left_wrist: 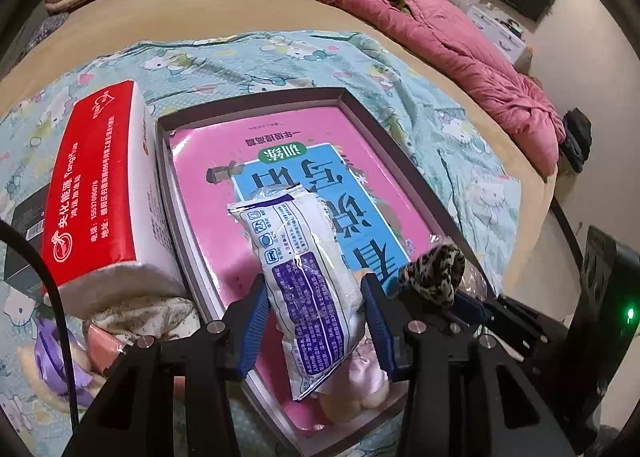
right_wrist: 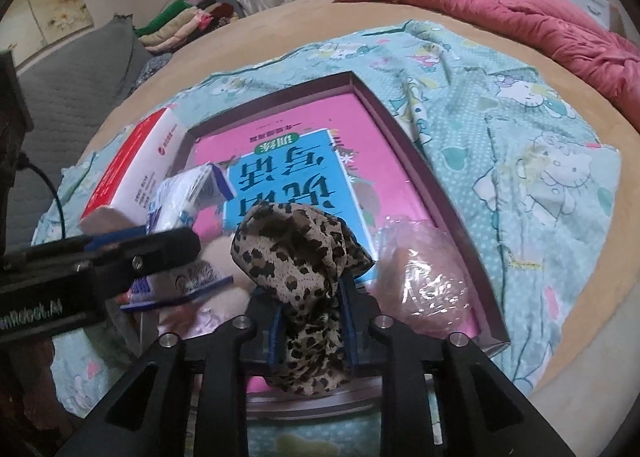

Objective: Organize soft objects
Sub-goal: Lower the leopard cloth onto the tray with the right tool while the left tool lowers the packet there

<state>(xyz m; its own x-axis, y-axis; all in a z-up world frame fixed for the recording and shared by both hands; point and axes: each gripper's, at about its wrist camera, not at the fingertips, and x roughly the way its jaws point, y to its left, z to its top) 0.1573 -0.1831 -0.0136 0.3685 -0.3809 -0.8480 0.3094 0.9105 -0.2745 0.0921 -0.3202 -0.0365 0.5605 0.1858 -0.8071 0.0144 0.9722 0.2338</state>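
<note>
Both tongs are over the shallow box [left_wrist: 352,105] on the bed, and I can see each one carrying something. Left tongs [left_wrist: 316,317] are clamped on a white packet with purple print [left_wrist: 304,277], pads pressing its sides, the packet standing up above the pink booklet [left_wrist: 280,145] that lines the box. Right tongs [right_wrist: 312,321] stand narrow with a leopard-print cloth [right_wrist: 296,253] bunched between their blue pads [right_wrist: 347,321]; the pads sit close against the cloth, though I cannot tell how firmly they press (the fabric hides the contact). From the right wrist view, a clear-wrapped pinkish bundle [right_wrist: 424,277] lies in the box's near right corner, just beside the cloth. A red and white tissue pack [left_wrist: 100,185] lies outside the box, touching its left wall, on the blue cartoon-print sheet [left_wrist: 460,129]. More soft items, one purple [left_wrist: 56,361], lie on the sheet below the tissue pack. A pink quilt [left_wrist: 440,33] is heaped along the bed's far edge.
</note>
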